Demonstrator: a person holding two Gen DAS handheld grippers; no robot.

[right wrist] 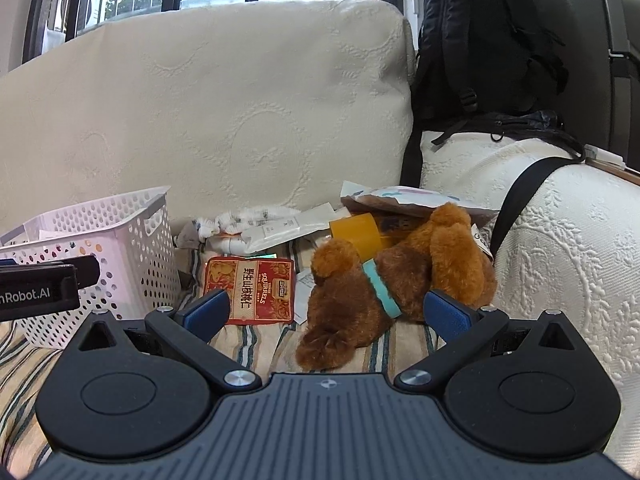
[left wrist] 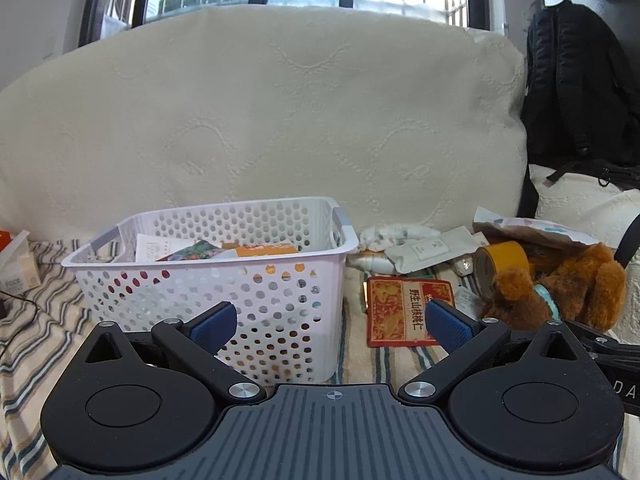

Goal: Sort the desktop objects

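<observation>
A white perforated basket (left wrist: 208, 292) holds several packets and stands on the striped cloth; it also shows in the right wrist view (right wrist: 132, 256). My left gripper (left wrist: 332, 326) is open and empty in front of the basket's right corner. A red snack packet (left wrist: 404, 308) (right wrist: 252, 292) lies flat to the basket's right. A brown plush dog (right wrist: 392, 280) (left wrist: 560, 288) with a teal collar lies on its side. My right gripper (right wrist: 336, 314) is open and empty, just short of the dog. A yellow tape roll (right wrist: 360, 232) (left wrist: 500, 264) lies behind the dog.
White pouches and a crumpled wrapper (right wrist: 256, 228) lie behind the red packet. A paper bag (right wrist: 404, 200) lies behind the tape. A cream cushion (left wrist: 280, 120) backs the scene. A black backpack (right wrist: 480, 48) stands at the right. A small box (left wrist: 20, 268) sits far left.
</observation>
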